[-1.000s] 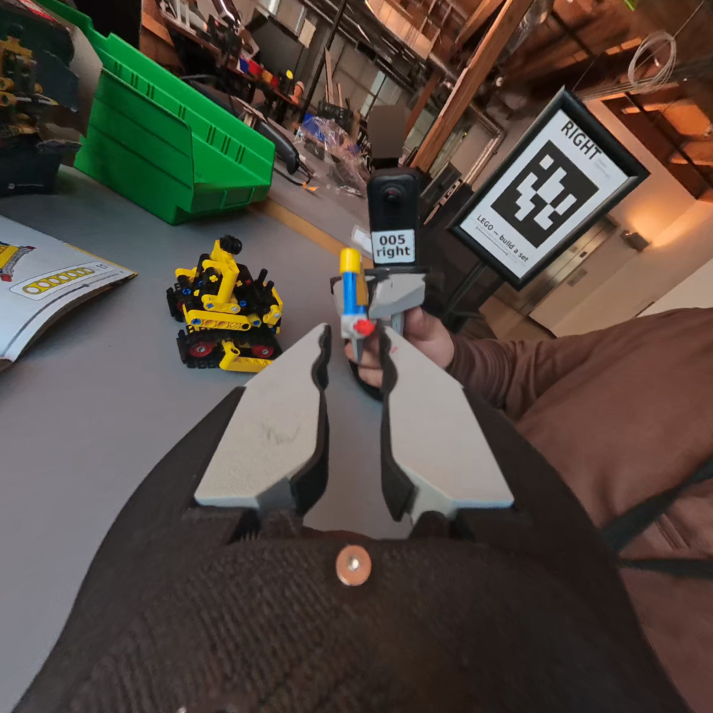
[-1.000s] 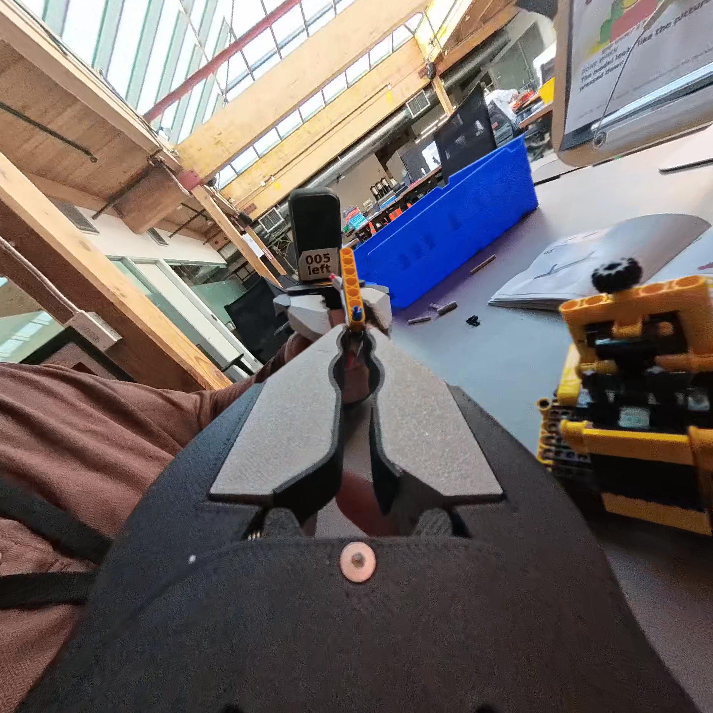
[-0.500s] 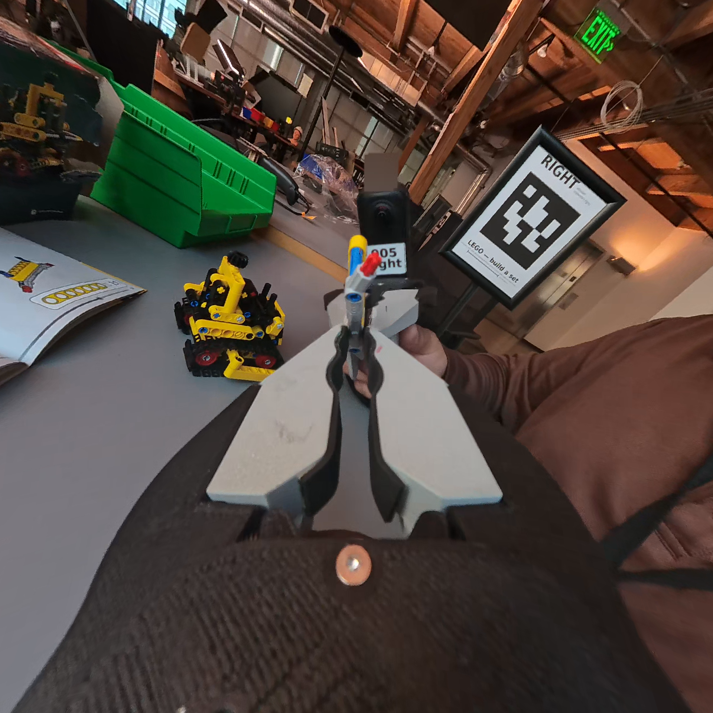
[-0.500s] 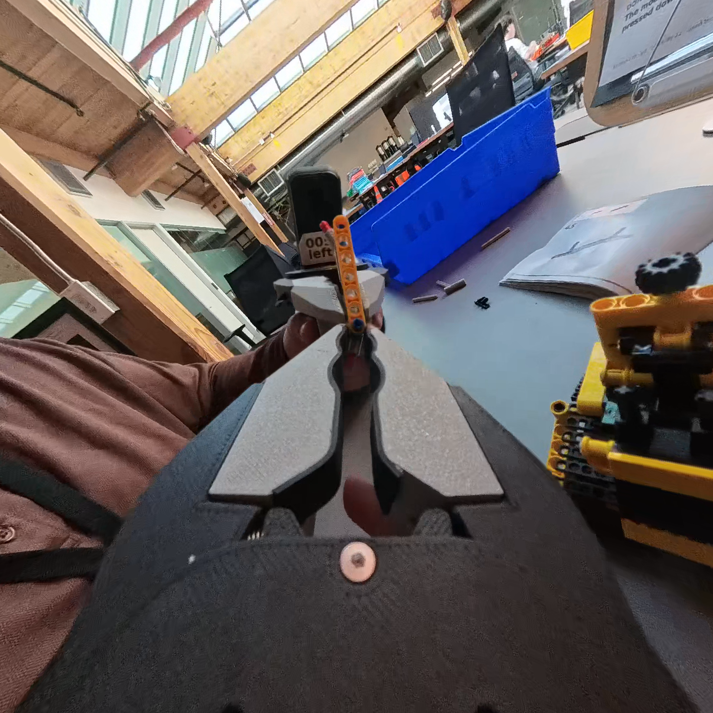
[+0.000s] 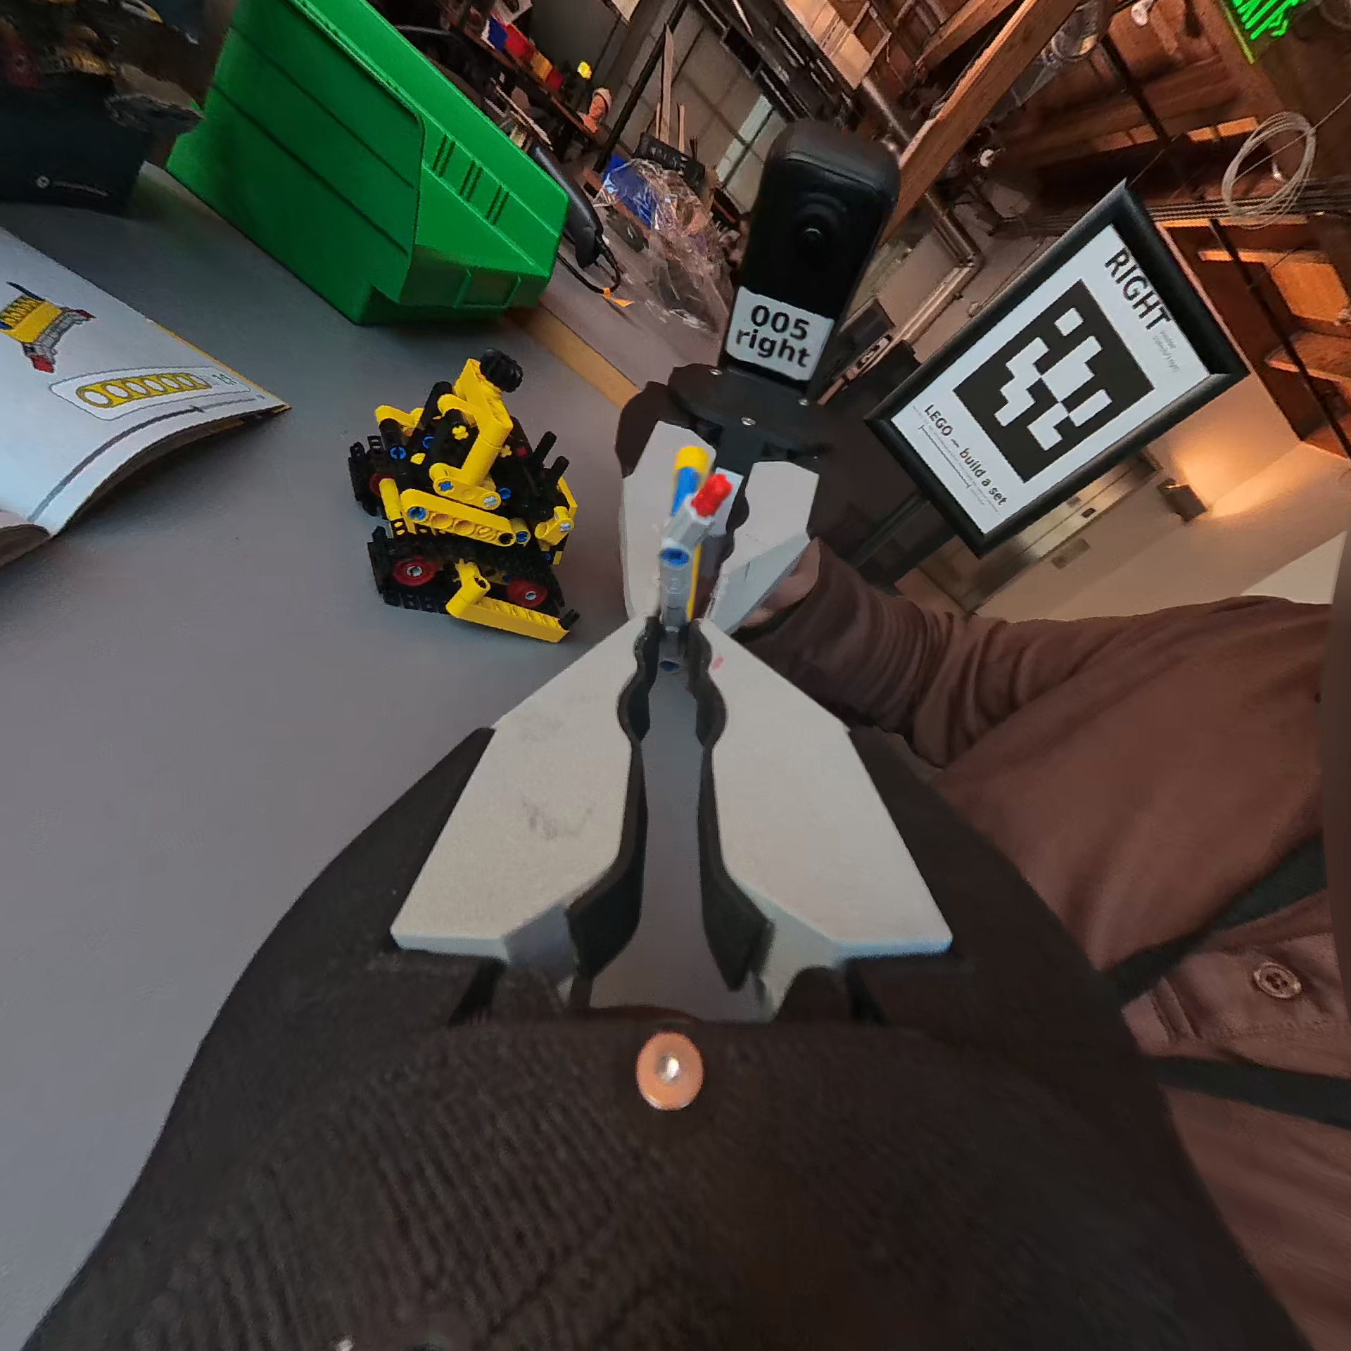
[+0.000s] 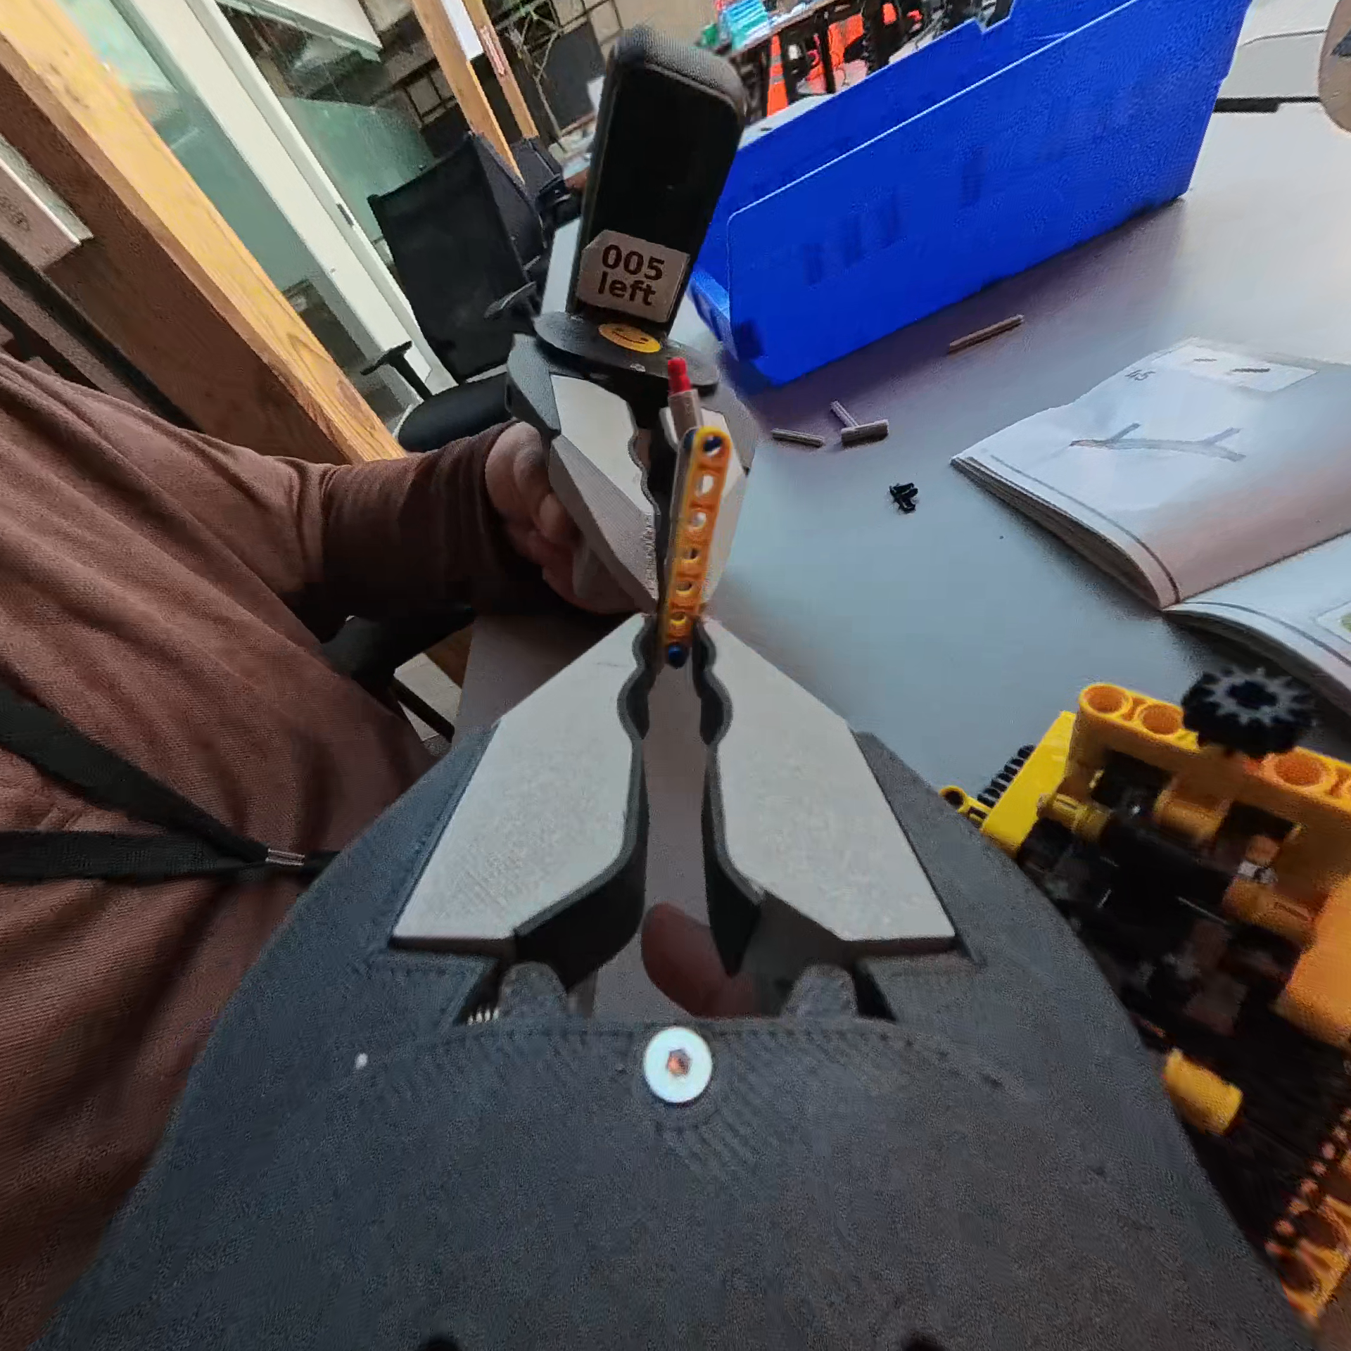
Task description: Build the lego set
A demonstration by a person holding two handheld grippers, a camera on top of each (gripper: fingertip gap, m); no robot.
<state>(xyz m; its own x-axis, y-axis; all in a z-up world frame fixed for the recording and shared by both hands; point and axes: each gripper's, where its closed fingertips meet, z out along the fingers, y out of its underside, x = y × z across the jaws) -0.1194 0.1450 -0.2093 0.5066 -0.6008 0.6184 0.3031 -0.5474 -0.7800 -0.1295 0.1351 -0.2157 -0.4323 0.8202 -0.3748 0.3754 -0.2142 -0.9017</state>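
- Where the two grippers meet tip to tip above the table, a small lego sub-assembly (image 5: pixel 683 541) is pinched between them: a yellow holed beam (image 6: pixel 694 526) with a grey axle piece (image 5: pixel 676 545) alongside, a red tip (image 5: pixel 710 496) at its top and a blue pin (image 6: pixel 676 653) at the bottom.
- The left gripper (image 5: pixel 669 647) is clenched on the lower end of this assembly, its fingertips pressed against the grey piece.
- The right gripper (image 6: pixel 674 643) is likewise clamped on the lower end of the yellow beam, from the opposite side.
- In the left wrist view the right gripper stands just behind the assembly; in the right wrist view the left gripper stands behind it, held by a hand (image 6: pixel 537 512) in a brown sleeve (image 6: pixel 256 555).
- The partly built yellow and black bulldozer (image 5: pixel 464 504) sits on the grey table (image 5: pixel 183 694), to the left of the grippers in the left wrist view and well apart from them.
- An open instruction booklet (image 5: pixel 95 395) lies farther left.
- A green bin (image 5: pixel 365 161) stands at the far edge.
- A framed sign (image 5: pixel 1053 365) stands to the right.
- In the right wrist view a blue bin (image 6: pixel 950 183) stands far off, with a few loose small parts (image 6: pixel 863 431) lying on the table near it.
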